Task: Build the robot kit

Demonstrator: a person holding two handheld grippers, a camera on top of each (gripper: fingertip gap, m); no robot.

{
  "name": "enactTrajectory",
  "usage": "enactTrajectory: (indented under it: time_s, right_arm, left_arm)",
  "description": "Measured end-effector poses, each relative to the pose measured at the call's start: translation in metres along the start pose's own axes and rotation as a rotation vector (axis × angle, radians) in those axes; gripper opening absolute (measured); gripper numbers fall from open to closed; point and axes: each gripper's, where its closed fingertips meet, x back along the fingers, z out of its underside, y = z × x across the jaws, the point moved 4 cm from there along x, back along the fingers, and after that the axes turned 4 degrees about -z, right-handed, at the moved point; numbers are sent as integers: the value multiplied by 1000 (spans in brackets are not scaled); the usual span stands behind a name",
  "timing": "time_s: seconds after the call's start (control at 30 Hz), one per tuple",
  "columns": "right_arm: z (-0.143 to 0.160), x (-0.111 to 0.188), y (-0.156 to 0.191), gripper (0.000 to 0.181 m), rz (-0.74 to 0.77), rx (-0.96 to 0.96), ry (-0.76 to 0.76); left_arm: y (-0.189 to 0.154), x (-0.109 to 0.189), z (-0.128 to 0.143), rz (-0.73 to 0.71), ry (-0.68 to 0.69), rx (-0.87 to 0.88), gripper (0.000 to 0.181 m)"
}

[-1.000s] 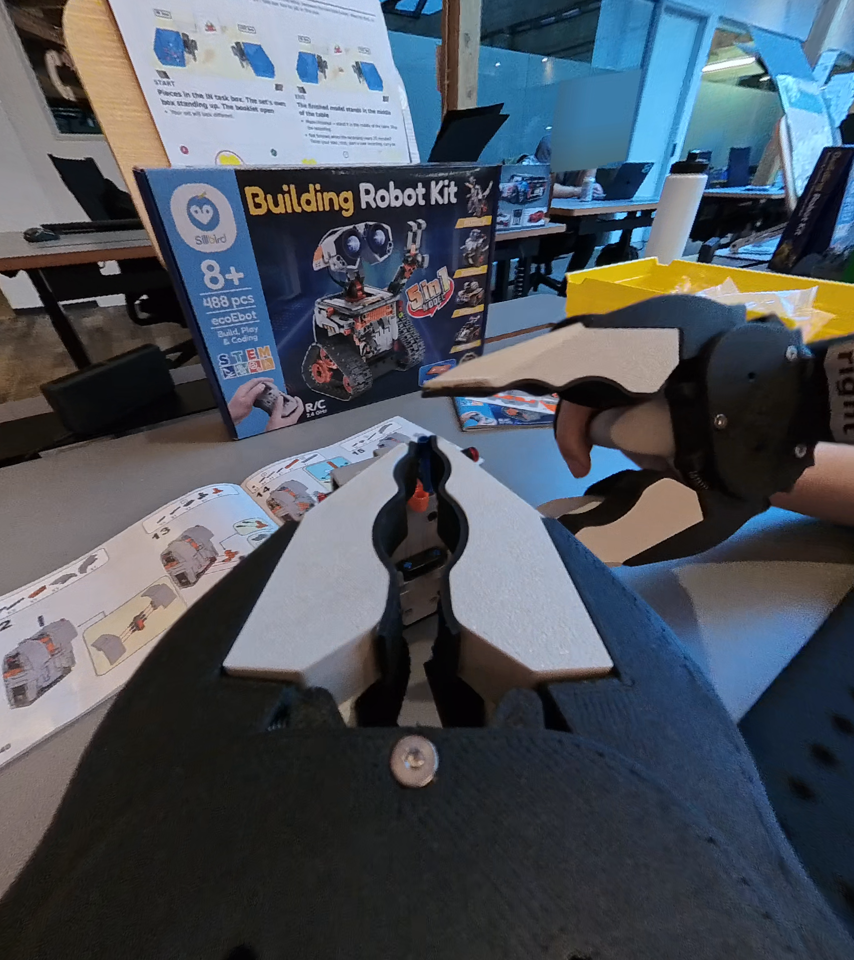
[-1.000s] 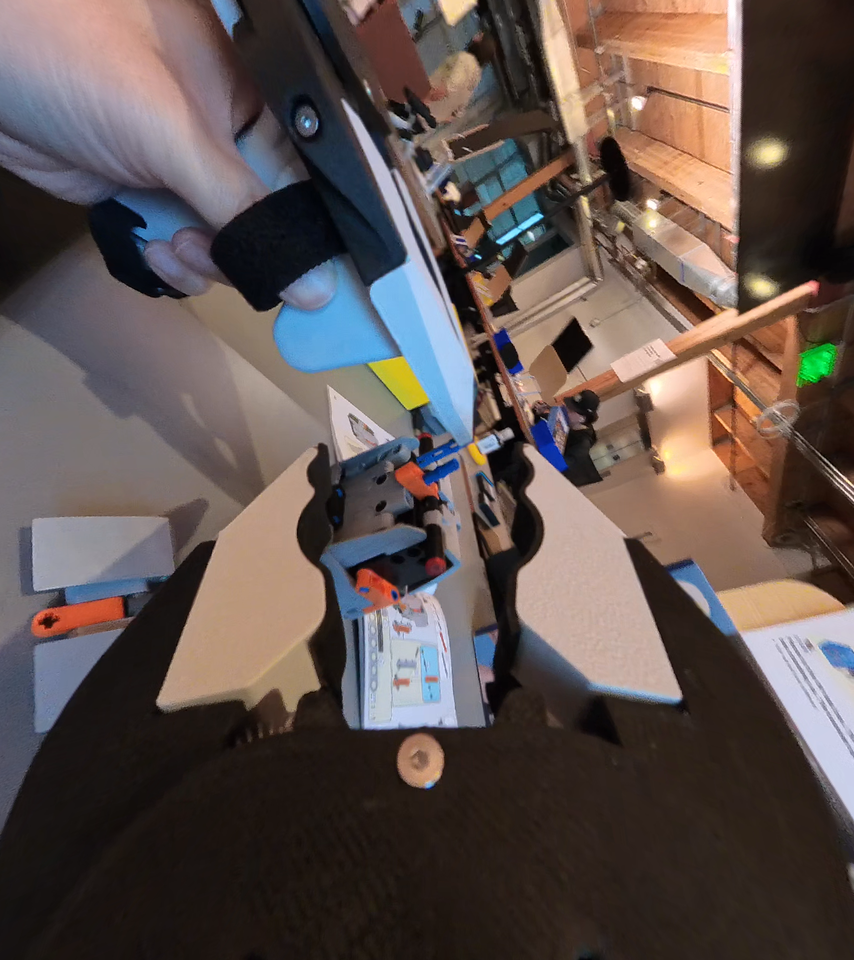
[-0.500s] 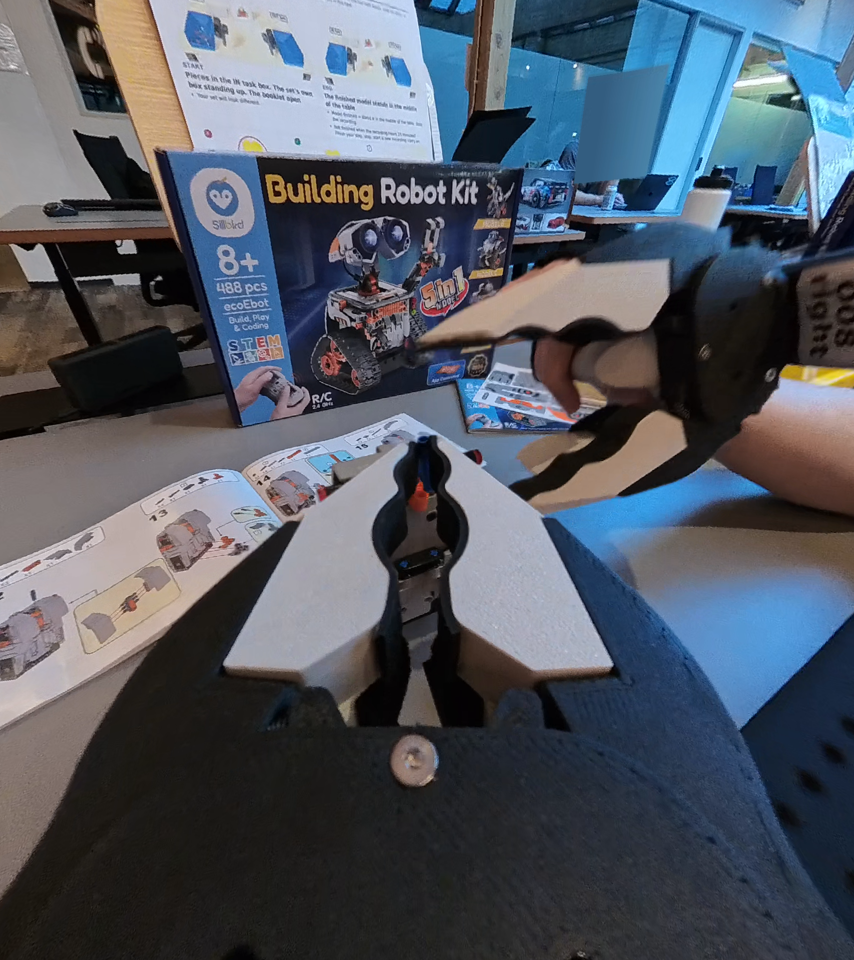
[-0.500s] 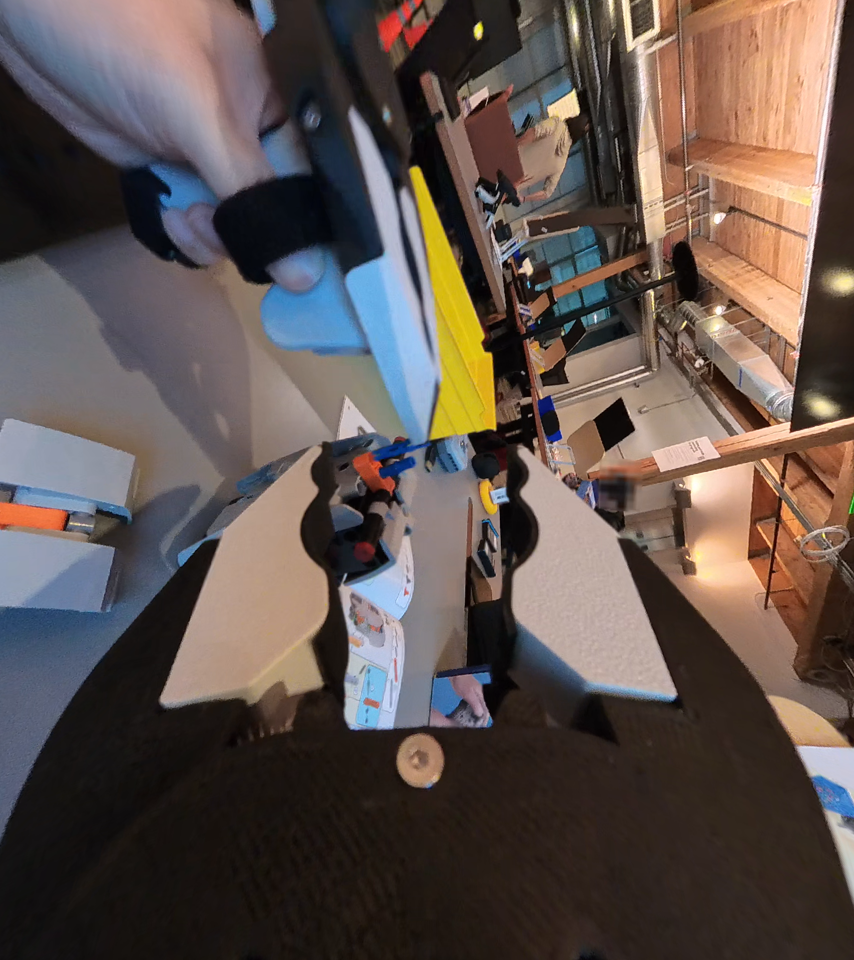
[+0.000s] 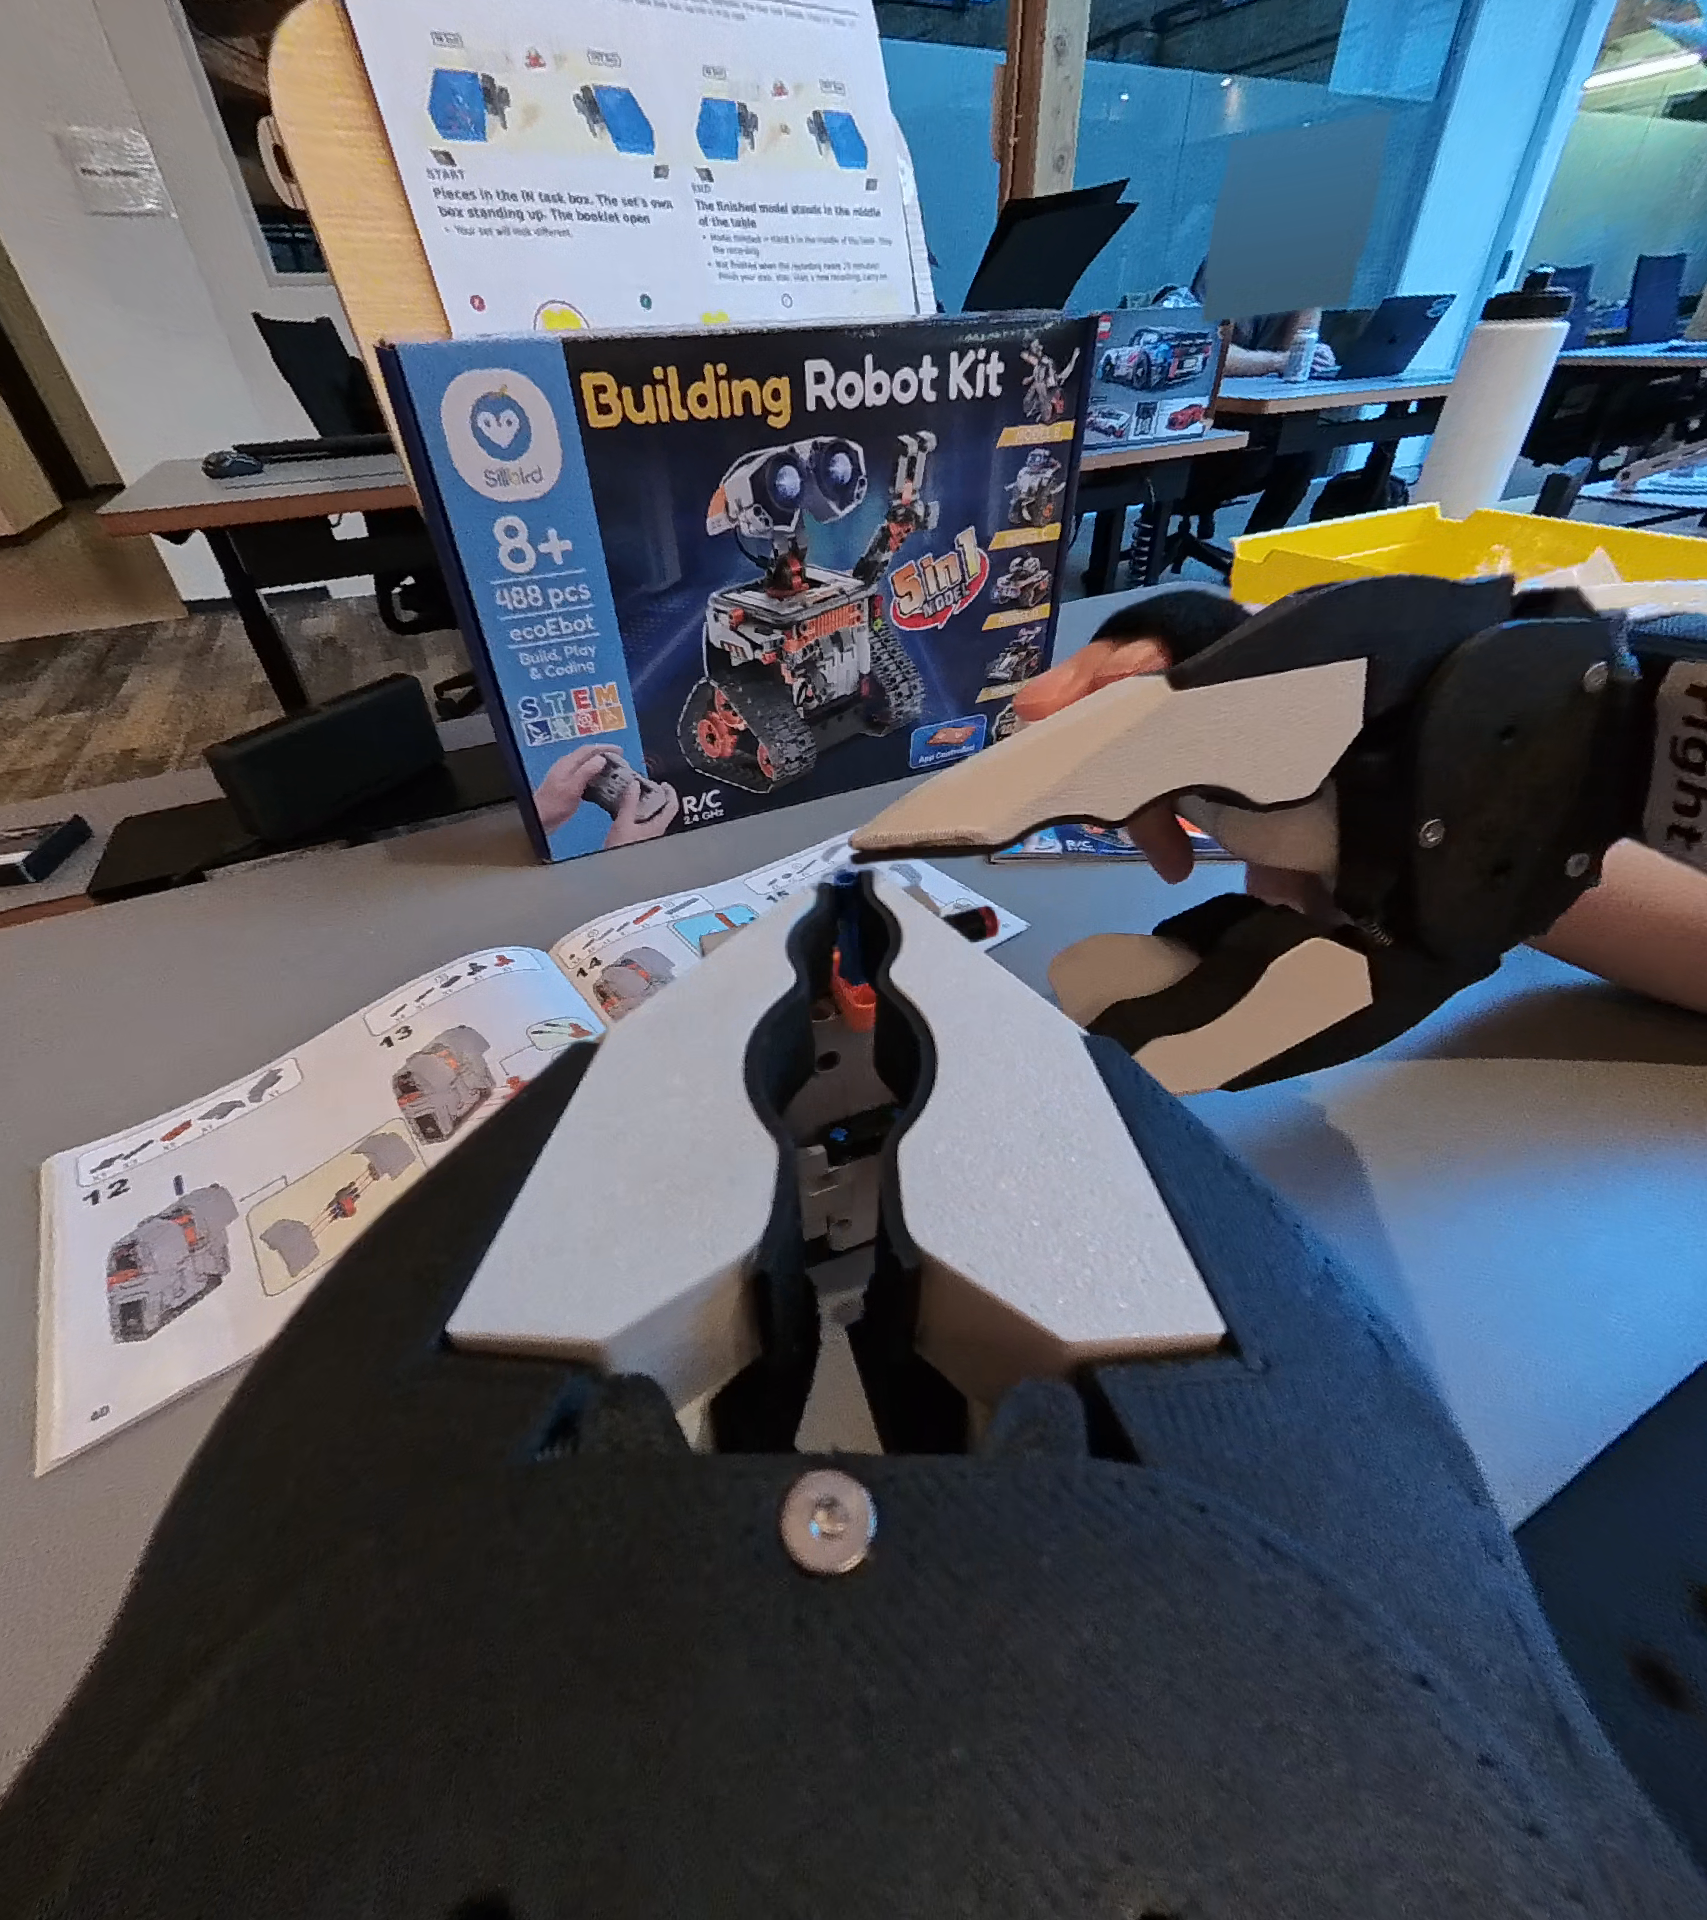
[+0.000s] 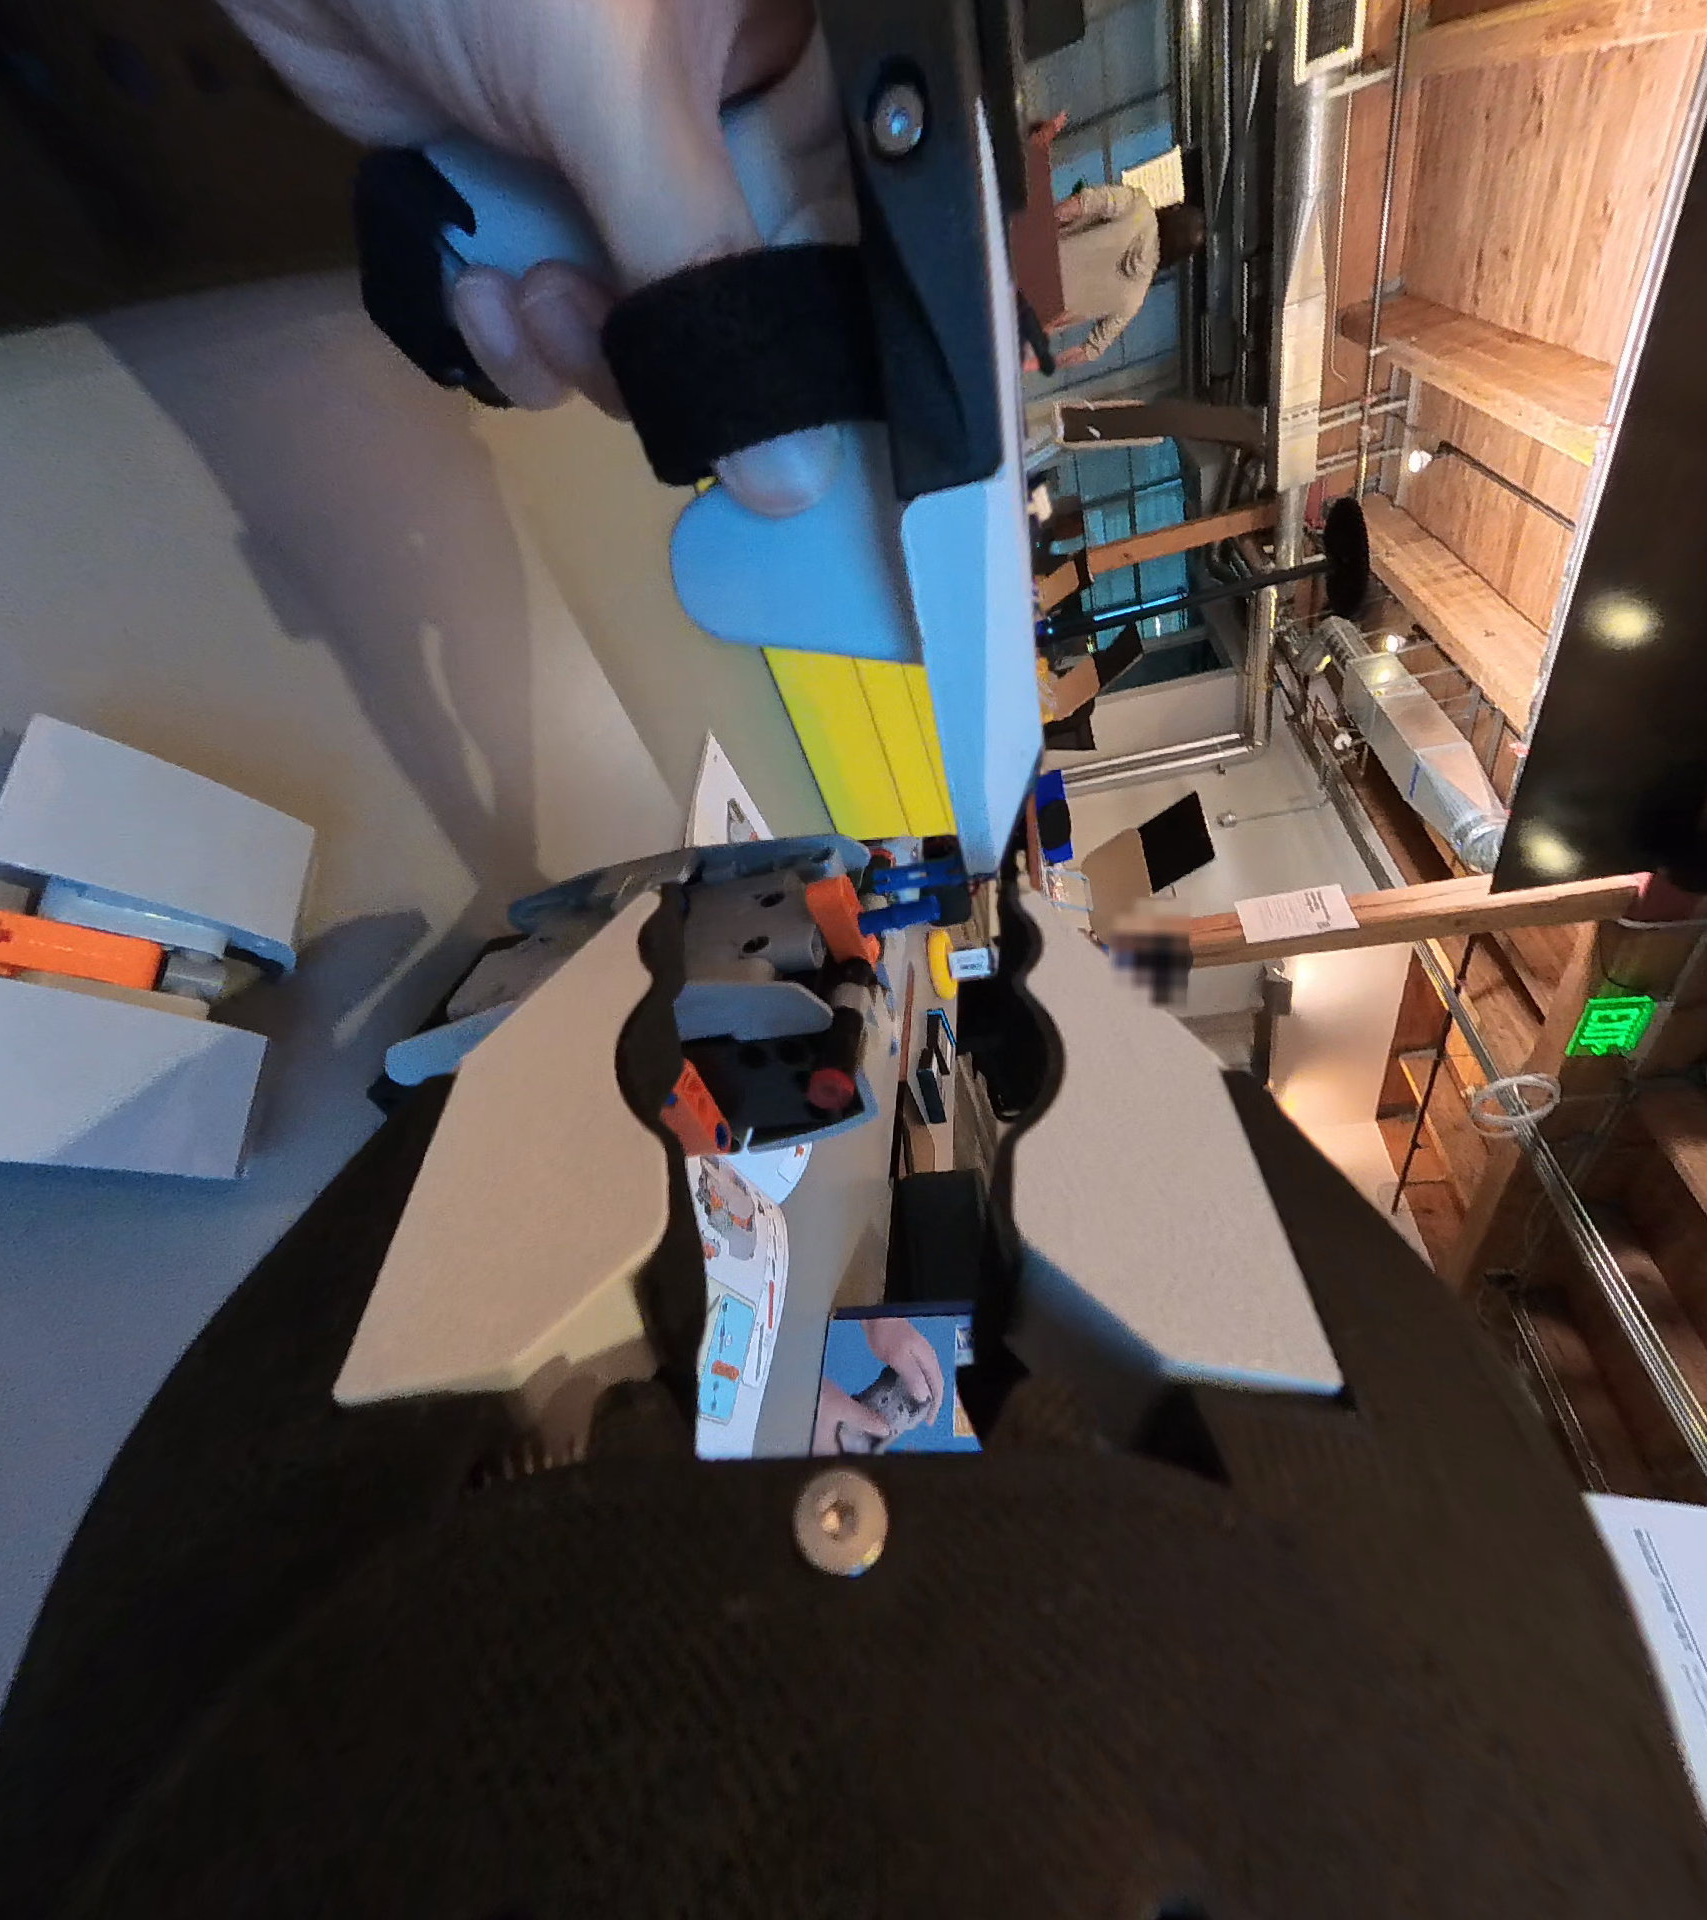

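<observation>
My left gripper (image 5: 851, 914) is shut on a small grey brick-built assembly (image 5: 844, 1091) with orange and blue pieces at its top, held above the grey table (image 5: 1451, 1195). My right gripper (image 5: 963, 904) is open and empty, coming in from the right. Its upper fingertip sits just above the assembly's blue top, and its lower finger is low beside my left gripper. In the right wrist view, which is turned sideways, the assembly (image 6: 766, 997) shows between the open right gripper's (image 6: 838, 914) fingers. The left gripper (image 6: 974, 831) and the hand holding it fill the top.
An open instruction booklet (image 5: 309, 1143) lies on the table. The robot kit box (image 5: 755, 582) stands behind it, below a printed sheet (image 5: 641, 156). A yellow bin (image 5: 1451, 540) is at back right. A separate grey-panel part with an orange piece (image 6: 101, 935) lies on the table.
The right gripper rose, then came down and in. Its upper fingertip now sits just over the assembly's top. The left gripper has kept its hold and barely moved.
</observation>
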Motion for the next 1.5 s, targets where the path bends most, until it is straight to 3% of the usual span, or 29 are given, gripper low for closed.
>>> enactTrajectory:
  time_s: [0.3, 1.5]
  right_arm:
    - [1, 3, -20, 56, 83, -26, 23]
    - [-2, -6, -9, 48, 113, 84, 55]
  left_arm:
    - [0, 2, 5, 7, -9, 21, 0]
    - [-1, 0, 6, 12, -2, 6, 0]
